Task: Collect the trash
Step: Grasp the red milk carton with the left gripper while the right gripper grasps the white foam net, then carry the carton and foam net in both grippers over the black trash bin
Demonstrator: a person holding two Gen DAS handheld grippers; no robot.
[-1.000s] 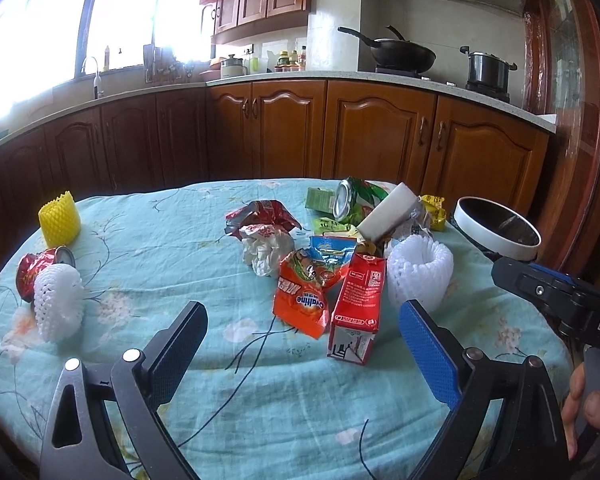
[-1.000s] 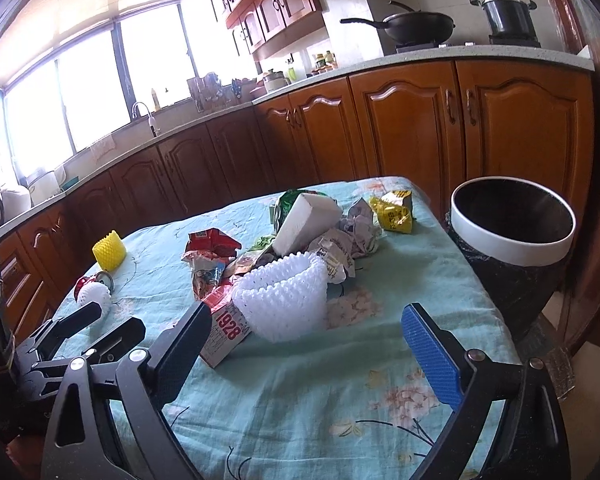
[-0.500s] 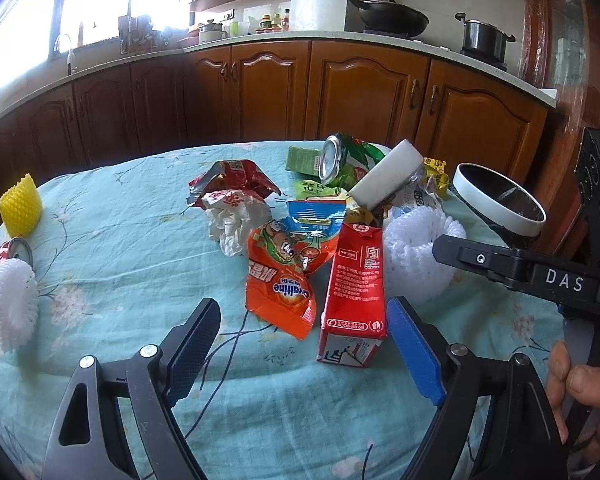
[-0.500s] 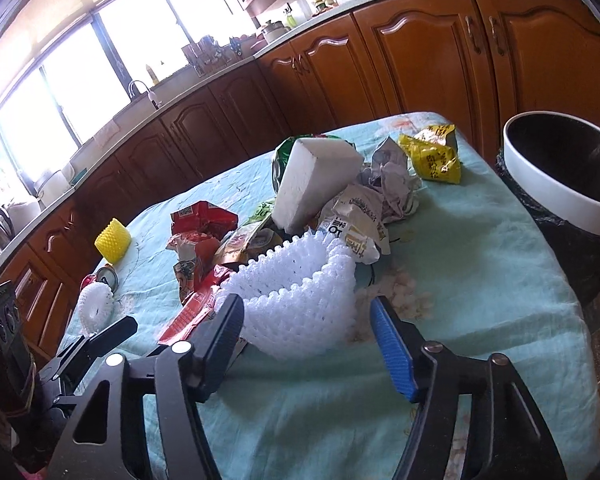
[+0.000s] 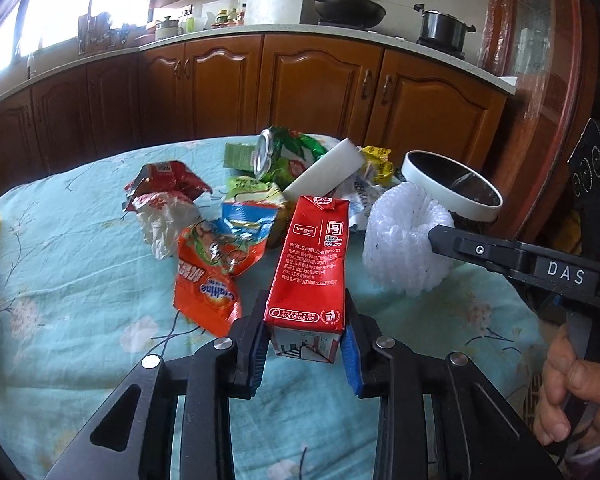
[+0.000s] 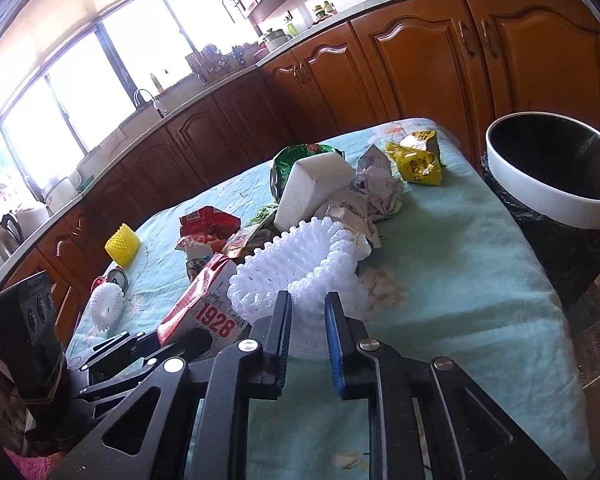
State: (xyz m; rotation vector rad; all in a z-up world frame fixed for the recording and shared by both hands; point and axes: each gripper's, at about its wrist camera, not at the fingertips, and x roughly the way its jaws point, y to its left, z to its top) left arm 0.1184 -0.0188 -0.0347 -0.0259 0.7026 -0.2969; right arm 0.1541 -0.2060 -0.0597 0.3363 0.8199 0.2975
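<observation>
The red milk carton (image 5: 308,268) is now clamped at its lower end between the fingers of the left tool (image 5: 303,344), which stood wide open half a second ago, and the right tool (image 6: 307,320) has likewise closed on the white foam fruit net (image 6: 300,276) directly before it. Both pieces still rest on the table (image 6: 452,280), so I judge that lifting comes next, toward the white-rimmed bin (image 6: 540,200) to the right of the right tool.

A home kitchen.
Wooden cabinets (image 5: 320,88), a wok (image 5: 346,10) and pot (image 5: 442,30) on the stove, and a sink tap (image 6: 150,98) are seen.
</observation>
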